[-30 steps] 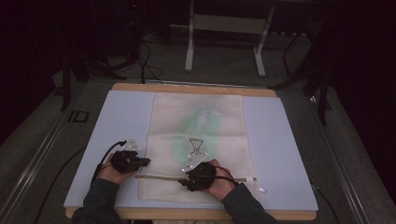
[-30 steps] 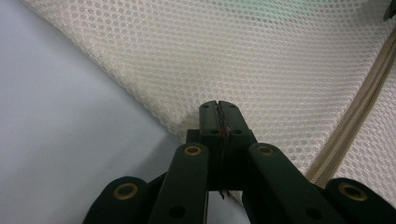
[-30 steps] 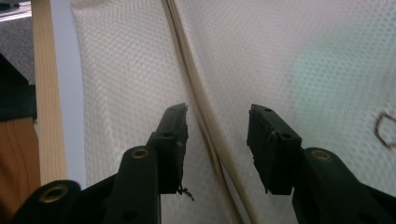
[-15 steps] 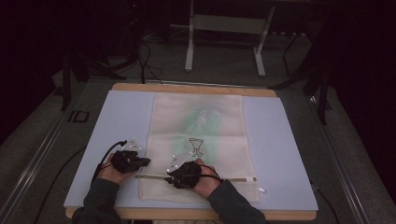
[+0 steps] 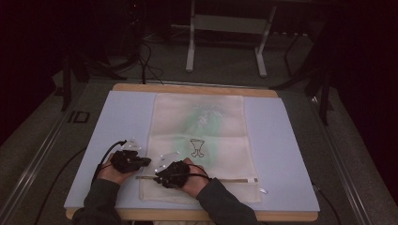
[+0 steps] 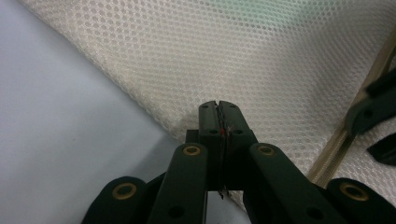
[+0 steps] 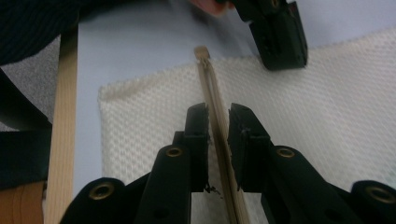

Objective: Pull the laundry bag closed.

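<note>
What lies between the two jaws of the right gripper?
In the right gripper view, the zipper strip of the mesh laundry bag runs through the gap of the right gripper; whether the jaws touch it is unclear.

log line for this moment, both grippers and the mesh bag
left gripper: shut on mesh bag edge | right gripper: open, straddling zipper | bag flat on table

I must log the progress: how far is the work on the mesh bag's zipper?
Done: the mesh bag lies flat, and the left gripper is shut on its edge. In hand: the right gripper straddles the zipper near its left end, jaws slightly apart. Left: whether the zipper is closed cannot be told.
</note>
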